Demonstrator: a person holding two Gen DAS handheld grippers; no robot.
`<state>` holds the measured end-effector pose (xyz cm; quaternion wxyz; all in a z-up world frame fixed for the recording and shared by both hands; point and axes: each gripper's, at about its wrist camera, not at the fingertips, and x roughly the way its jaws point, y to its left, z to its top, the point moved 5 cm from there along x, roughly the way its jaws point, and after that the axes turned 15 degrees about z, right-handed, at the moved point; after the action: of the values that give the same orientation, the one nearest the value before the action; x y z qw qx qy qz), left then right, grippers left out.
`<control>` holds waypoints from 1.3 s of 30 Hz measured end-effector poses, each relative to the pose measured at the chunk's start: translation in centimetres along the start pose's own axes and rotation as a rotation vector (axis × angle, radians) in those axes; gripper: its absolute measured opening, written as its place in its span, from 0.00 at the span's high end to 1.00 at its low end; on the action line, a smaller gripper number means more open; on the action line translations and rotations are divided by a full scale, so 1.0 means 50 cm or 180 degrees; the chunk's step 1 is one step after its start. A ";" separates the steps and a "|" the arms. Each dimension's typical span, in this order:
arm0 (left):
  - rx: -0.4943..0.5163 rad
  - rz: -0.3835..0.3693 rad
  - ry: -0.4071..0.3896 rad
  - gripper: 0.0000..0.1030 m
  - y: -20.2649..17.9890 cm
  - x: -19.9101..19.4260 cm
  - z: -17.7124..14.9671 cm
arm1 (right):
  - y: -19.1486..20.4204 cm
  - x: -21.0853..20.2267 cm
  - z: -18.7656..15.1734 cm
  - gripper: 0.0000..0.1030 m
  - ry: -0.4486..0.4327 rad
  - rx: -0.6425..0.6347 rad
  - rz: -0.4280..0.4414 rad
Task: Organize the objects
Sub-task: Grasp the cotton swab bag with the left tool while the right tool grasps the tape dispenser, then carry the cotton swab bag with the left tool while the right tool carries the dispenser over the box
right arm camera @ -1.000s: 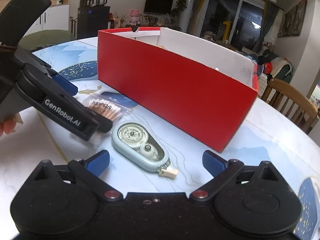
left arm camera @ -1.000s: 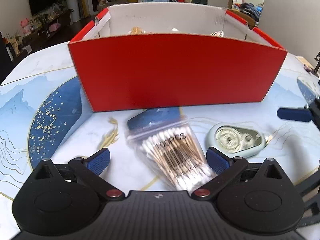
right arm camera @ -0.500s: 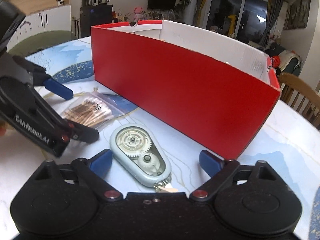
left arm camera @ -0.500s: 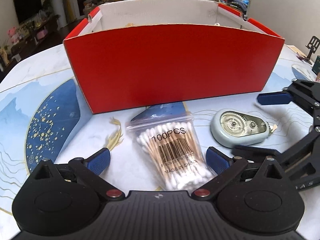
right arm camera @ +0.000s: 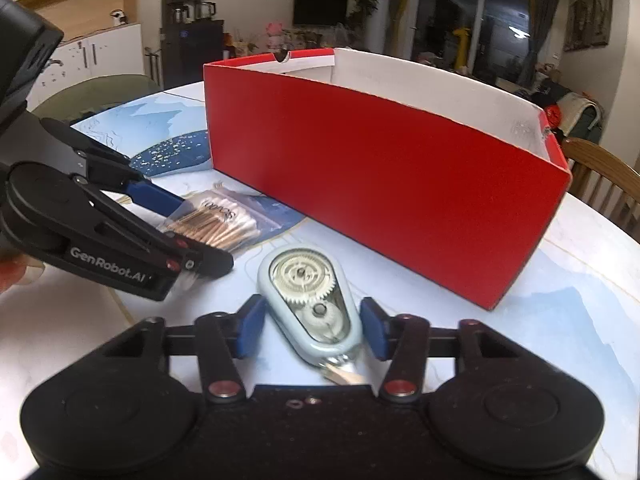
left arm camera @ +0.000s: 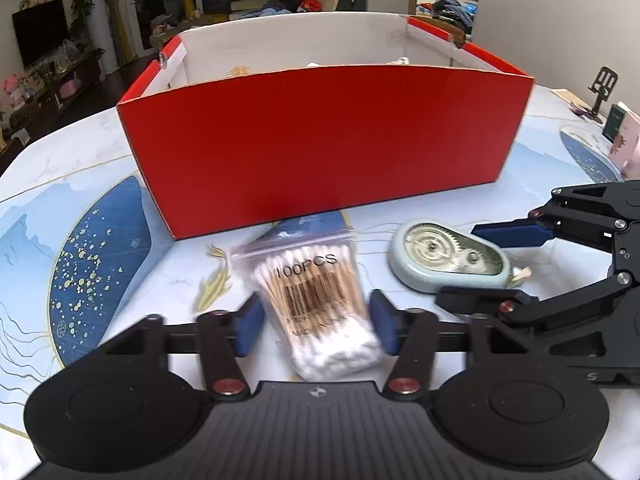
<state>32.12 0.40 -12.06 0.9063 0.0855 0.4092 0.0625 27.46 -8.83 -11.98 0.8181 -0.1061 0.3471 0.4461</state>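
A clear bag of cotton swabs (left arm camera: 316, 300) lies on the table in front of a red cardboard box (left arm camera: 324, 140). My left gripper (left arm camera: 318, 326) has its jaws around the bag's near end, close to both sides, still with small gaps. A pale blue correction tape dispenser (right arm camera: 310, 308) lies right of the bag. My right gripper (right arm camera: 312, 330) straddles the dispenser, its blue pads close on either side. The dispenser (left arm camera: 448, 260) and right gripper also show in the left wrist view. The bag (right arm camera: 216, 220) and box (right arm camera: 384, 184) show in the right wrist view.
The round table (left arm camera: 72, 184) has a blue and gold pattern. The box holds some items barely seen over its wall. A phone stand (left arm camera: 602, 88) and a pink item (left arm camera: 626, 144) sit at the far right. A wooden chair (right arm camera: 608, 184) stands behind the table.
Both grippers moved forward and narrowed their jaws: the left around the cotton swab bag, the right around the correction tape dispenser.
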 end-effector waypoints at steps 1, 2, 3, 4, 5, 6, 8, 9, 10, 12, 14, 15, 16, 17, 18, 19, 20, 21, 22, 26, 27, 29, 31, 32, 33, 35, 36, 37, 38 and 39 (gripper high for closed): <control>0.0002 -0.0005 -0.0001 0.56 -0.001 -0.003 -0.002 | 0.006 -0.001 -0.001 0.55 0.0011 0.0002 -0.0041; -0.0013 -0.0011 -0.0006 0.59 0.000 -0.007 -0.005 | 0.012 -0.003 -0.002 0.58 0.0021 0.0002 -0.0079; -0.0036 -0.0005 -0.0008 0.60 0.001 -0.009 -0.007 | 0.017 -0.006 -0.004 0.58 0.0027 0.0003 -0.0112; -0.0061 0.0004 -0.0010 0.61 0.002 -0.010 -0.010 | 0.023 -0.008 -0.006 0.59 0.0031 0.0007 -0.0147; -0.0091 0.0011 -0.0014 0.62 0.003 -0.013 -0.013 | 0.027 -0.011 -0.009 0.59 0.0034 0.0021 -0.0188; -0.0119 0.0018 -0.0020 0.63 0.005 -0.016 -0.016 | 0.031 -0.013 -0.013 0.59 0.0031 0.0044 -0.0229; -0.0178 0.0016 -0.0022 0.64 0.007 -0.024 -0.024 | 0.037 -0.020 -0.020 0.59 0.0014 0.0106 -0.0320; -0.0200 0.0008 -0.0020 0.64 0.006 -0.029 -0.028 | 0.037 -0.024 -0.022 0.59 0.0004 0.0156 -0.0353; -0.0219 0.0004 -0.0022 0.64 0.006 -0.033 -0.031 | 0.038 -0.030 -0.025 0.59 -0.0021 0.0223 -0.0382; -0.0270 0.0004 -0.0040 0.64 0.010 -0.048 -0.036 | 0.041 -0.042 -0.027 0.59 -0.0077 0.0343 -0.0419; -0.0314 0.0005 -0.0075 0.64 0.013 -0.065 -0.040 | 0.045 -0.059 -0.029 0.59 -0.0139 0.0448 -0.0421; -0.0328 -0.0005 -0.0088 0.64 0.014 -0.073 -0.043 | 0.048 -0.067 -0.028 0.59 -0.0168 0.0475 -0.0427; -0.0336 -0.0025 -0.0098 0.64 0.013 -0.082 -0.044 | 0.053 -0.076 -0.028 0.59 -0.0202 0.0495 -0.0436; -0.0338 -0.0042 -0.0108 0.64 0.012 -0.091 -0.045 | 0.057 -0.085 -0.027 0.60 -0.0234 0.0515 -0.0439; -0.0335 -0.0053 -0.0124 0.64 0.011 -0.101 -0.047 | 0.063 -0.095 -0.026 0.60 -0.0269 0.0535 -0.0439; -0.0330 -0.0066 -0.0141 0.64 0.009 -0.110 -0.048 | 0.068 -0.102 -0.024 0.60 -0.0297 0.0546 -0.0443; -0.0326 -0.0083 -0.0155 0.64 0.006 -0.120 -0.050 | 0.073 -0.111 -0.023 0.60 -0.0322 0.0545 -0.0450; -0.0324 -0.0097 -0.0166 0.64 0.004 -0.128 -0.051 | 0.078 -0.120 -0.023 0.60 -0.0339 0.0532 -0.0457; -0.0320 -0.0105 -0.0180 0.64 0.002 -0.137 -0.052 | 0.083 -0.126 -0.022 0.60 -0.0353 0.0523 -0.0468; -0.0302 -0.0135 -0.0258 0.64 0.000 -0.171 -0.052 | 0.100 -0.149 -0.012 0.60 -0.0426 0.0505 -0.0474; -0.0308 -0.0145 -0.0276 0.64 0.001 -0.180 -0.051 | 0.103 -0.156 -0.008 0.60 -0.0449 0.0496 -0.0475; -0.0326 -0.0159 -0.0301 0.64 0.005 -0.195 -0.047 | 0.109 -0.173 0.000 0.60 -0.0502 0.0480 -0.0483; -0.0319 -0.0175 -0.0326 0.64 0.007 -0.210 -0.040 | 0.112 -0.192 0.013 0.60 -0.0557 0.0453 -0.0490; -0.0315 -0.0179 -0.0350 0.64 0.009 -0.218 -0.034 | 0.115 -0.202 0.020 0.60 -0.0590 0.0436 -0.0499; -0.0312 -0.0180 -0.0370 0.64 0.011 -0.226 -0.028 | 0.116 -0.211 0.027 0.60 -0.0617 0.0421 -0.0510; -0.0304 -0.0182 -0.0413 0.64 0.013 -0.241 -0.013 | 0.118 -0.228 0.043 0.60 -0.0662 0.0388 -0.0521; -0.0297 -0.0179 -0.0438 0.64 0.013 -0.248 -0.007 | 0.119 -0.237 0.053 0.60 -0.0692 0.0371 -0.0544; -0.0284 -0.0175 -0.0467 0.64 0.014 -0.255 0.002 | 0.119 -0.246 0.062 0.60 -0.0719 0.0351 -0.0566; -0.0273 -0.0177 -0.0494 0.64 0.013 -0.262 0.010 | 0.118 -0.252 0.073 0.60 -0.0744 0.0331 -0.0574; -0.0262 -0.0182 -0.0518 0.64 0.012 -0.267 0.018 | 0.118 -0.259 0.083 0.60 -0.0770 0.0316 -0.0581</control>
<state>23.97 -1.54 -1.58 0.9407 0.0411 0.3337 0.0462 20.01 -11.91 0.44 0.8953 -0.0422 0.2565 0.3618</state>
